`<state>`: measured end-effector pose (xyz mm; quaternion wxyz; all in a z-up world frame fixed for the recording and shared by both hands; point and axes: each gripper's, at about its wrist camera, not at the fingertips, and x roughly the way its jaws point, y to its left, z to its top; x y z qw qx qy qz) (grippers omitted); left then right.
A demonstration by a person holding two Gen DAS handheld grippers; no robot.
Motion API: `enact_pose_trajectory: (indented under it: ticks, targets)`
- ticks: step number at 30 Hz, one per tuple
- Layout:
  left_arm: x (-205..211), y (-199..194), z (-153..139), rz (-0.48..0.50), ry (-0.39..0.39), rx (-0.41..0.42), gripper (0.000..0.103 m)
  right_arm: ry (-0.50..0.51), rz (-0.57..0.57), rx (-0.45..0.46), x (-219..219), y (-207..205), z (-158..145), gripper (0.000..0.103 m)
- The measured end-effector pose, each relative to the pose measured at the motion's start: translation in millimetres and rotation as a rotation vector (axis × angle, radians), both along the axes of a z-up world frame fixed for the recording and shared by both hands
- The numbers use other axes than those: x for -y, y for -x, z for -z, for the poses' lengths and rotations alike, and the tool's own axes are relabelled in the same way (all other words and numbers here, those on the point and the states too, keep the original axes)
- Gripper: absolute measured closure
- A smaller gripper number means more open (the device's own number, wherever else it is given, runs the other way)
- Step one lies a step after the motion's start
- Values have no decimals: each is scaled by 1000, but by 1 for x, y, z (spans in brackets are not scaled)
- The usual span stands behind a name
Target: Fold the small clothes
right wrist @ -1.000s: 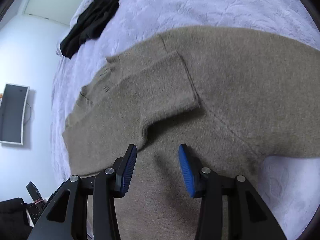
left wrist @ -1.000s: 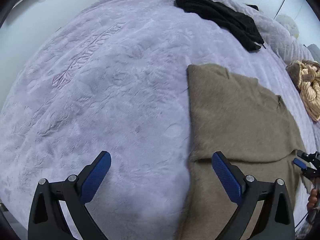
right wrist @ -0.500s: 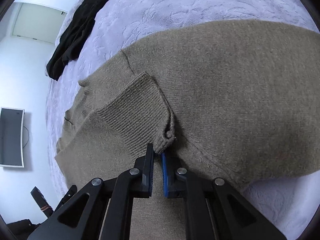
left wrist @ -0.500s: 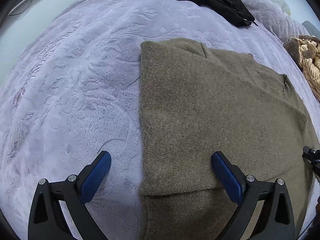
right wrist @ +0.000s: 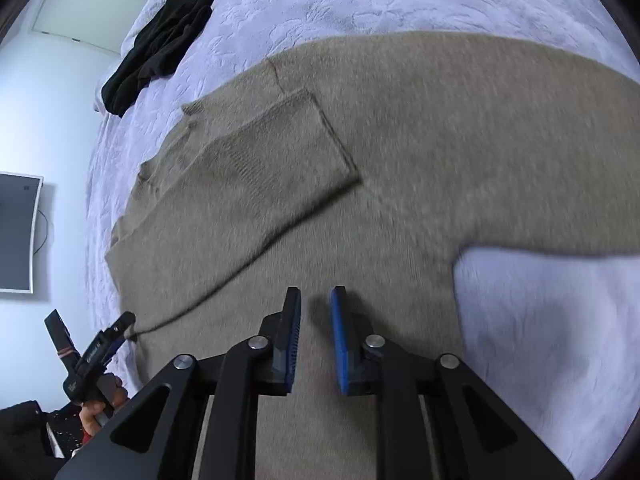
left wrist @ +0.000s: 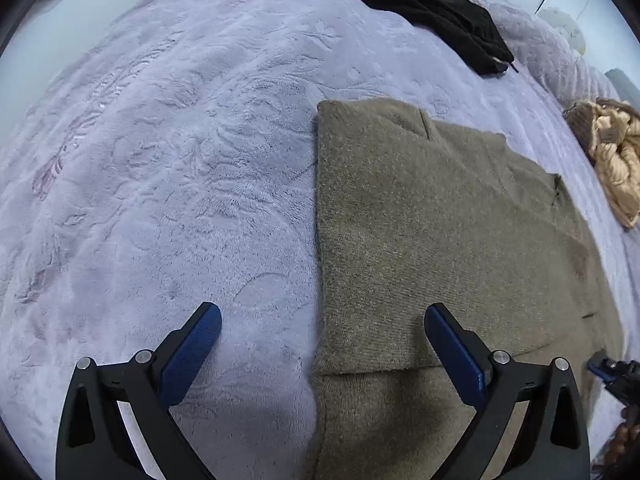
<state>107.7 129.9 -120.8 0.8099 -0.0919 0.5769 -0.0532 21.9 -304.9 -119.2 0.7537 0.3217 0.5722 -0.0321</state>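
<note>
**One sleeve laid across**

The olive-brown knitted sweater (right wrist: 420,152) lies flat on the lilac embossed bedspread (left wrist: 180,160). The right gripper (right wrist: 315,334), jaws just reopening slightly, has released the sleeve (right wrist: 272,168); the left gripper (left wrist: 322,354) hovers wide open, empty.

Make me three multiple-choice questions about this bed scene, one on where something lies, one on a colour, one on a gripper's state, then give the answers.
1. Where does the black garment lie?
A. on the sweater
B. on the bedspread beyond the sweater
C. between the gripper pads

2. What colour is the sweater being folded?
A. olive-brown
B. red
C. white

3. How does the right hand-held gripper stand?
A. clamped on the sleeve
B. slightly open, holding nothing
C. out of view

Answers:
1 B: the black garment rests on the lilac bedspread, apart from the sweater.
2 A: its knit shows olive-brown in both views.
3 B: the right hand-held gripper shows a gap between its pads, with the folded sleeve lying free ahead.
</note>
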Motion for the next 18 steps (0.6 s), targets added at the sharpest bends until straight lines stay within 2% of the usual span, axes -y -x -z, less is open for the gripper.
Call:
enact_pose_trajectory:
  ticks: [3,7,9,10,11,13,15,16,18]
  targets:
    - [-16,-5,10,54,173,-76,1,-35,-3,-13,-5,13,2,74]
    - [-13,-10,25,141,273,-117,2,-71,-40,-21,-18,21,6,74]
    - [-12,-11,28,149,310,-118,3,-87,-73,-17,-29,21,5,74]
    - [-12,-12,28,147,323,-115,16,-95,-92,-13,-36,19,5,74]
    - [-12,-14,28,142,330,-119,25,-102,-123,-11,-45,17,6,74]
    - [-15,-18,27,133,359,-132,61,-98,-175,-26,-62,14,11,74]
    - [-21,-18,29,123,434,-143,76,-86,-220,-52,-79,12,19,74]
    - [-22,-18,27,110,435,-136,84,-86,-232,-61,-85,11,23,74]
    - [-24,-17,14,115,425,-94,86,-76,-239,-73,-92,11,28,74]
